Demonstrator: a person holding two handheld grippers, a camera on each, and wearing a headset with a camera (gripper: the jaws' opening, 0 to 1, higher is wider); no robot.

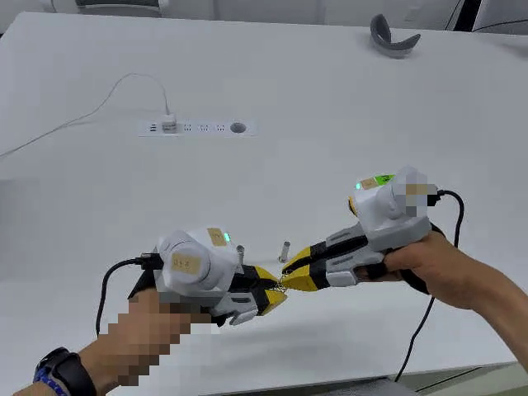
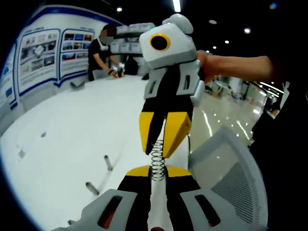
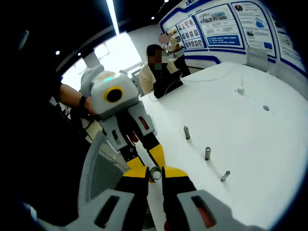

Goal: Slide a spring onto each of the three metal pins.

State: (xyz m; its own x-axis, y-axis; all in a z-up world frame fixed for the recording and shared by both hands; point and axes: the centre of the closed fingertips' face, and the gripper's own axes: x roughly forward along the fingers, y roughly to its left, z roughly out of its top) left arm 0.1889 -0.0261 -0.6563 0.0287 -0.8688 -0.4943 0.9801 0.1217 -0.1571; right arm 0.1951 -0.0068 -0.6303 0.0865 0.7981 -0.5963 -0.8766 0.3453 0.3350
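Note:
A small coil spring [image 2: 157, 161] spans the gap between both grippers, just above the white table [image 1: 272, 181] near its front edge. My left gripper [image 1: 276, 290] comes in from the lower left, and its yellow jaws hold the spring's near end in the left gripper view. My right gripper [image 1: 287, 279] reaches in from the right, tip to tip with the left. Its jaws are closed around the spring's ring end [image 3: 155, 173]. Three short metal pins [image 3: 186, 132], [image 3: 207, 153], [image 3: 224, 176] stand in a row on the table. Two pins [image 1: 285, 250], [image 1: 241, 252] rise just behind the gripper tips.
A white power strip [image 1: 196, 128] with a plugged-in cable lies mid-table. A grey curved object [image 1: 393, 37] sits at the far right. A mesh chair back [image 2: 231, 168] stands off the table's edge. People [image 2: 103, 53] are at the table's far end.

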